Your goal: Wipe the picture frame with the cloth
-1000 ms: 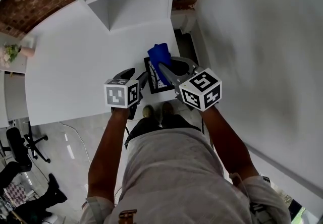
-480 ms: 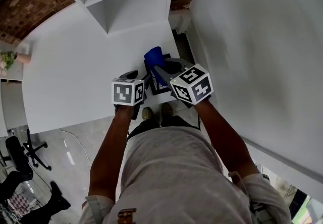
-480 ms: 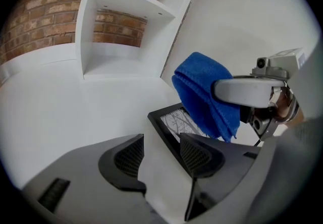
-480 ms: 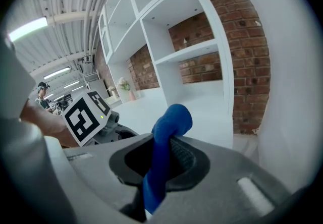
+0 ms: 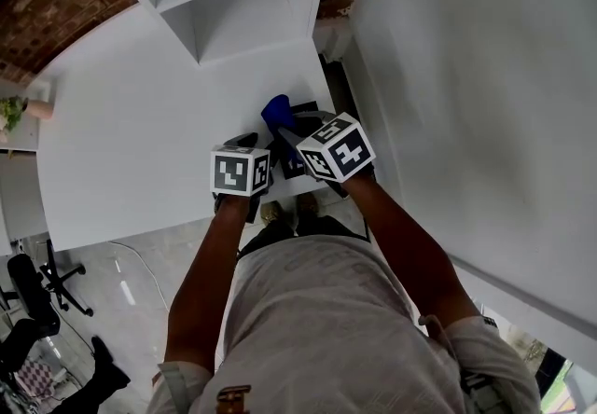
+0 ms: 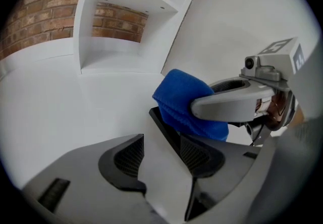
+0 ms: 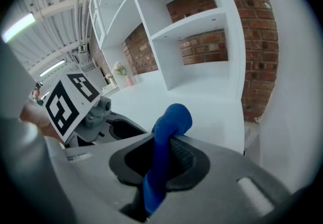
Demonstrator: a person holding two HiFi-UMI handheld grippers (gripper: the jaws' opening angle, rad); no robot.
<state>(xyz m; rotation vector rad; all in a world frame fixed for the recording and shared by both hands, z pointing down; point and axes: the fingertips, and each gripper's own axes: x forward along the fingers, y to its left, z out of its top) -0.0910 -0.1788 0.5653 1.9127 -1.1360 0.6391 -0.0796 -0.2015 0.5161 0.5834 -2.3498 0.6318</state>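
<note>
In the left gripper view, the left gripper (image 6: 164,156) is clamping its jaws on the lower part of the picture frame (image 6: 162,167) and holding it upright, so that the plain white side is showing between the pads. The blue cloth (image 6: 182,103) is pressing against the frame's dark top edge, just beyond the jaws.

In the right gripper view, the right gripper (image 7: 162,153) is pinching the cloth tight between closed jaws. A bunched fold is sticking out past the tips, with the white shelf (image 7: 202,41) behind it.

In the head view, the two grippers are working close together over the near edge of the white table (image 5: 140,123). The cloth is sitting at the frame's far end, and most of the frame is hiding under the marker cubes.

Wiping appears to be under way at the frame's upper edge. How much of the frame is already wiped cannot be told, and the sides and face probably still need passes.

Compared with a second ago, the right gripper is sitting nearer the left one. The cloth is now lying further left, and less of the frame's face is showing.
</note>
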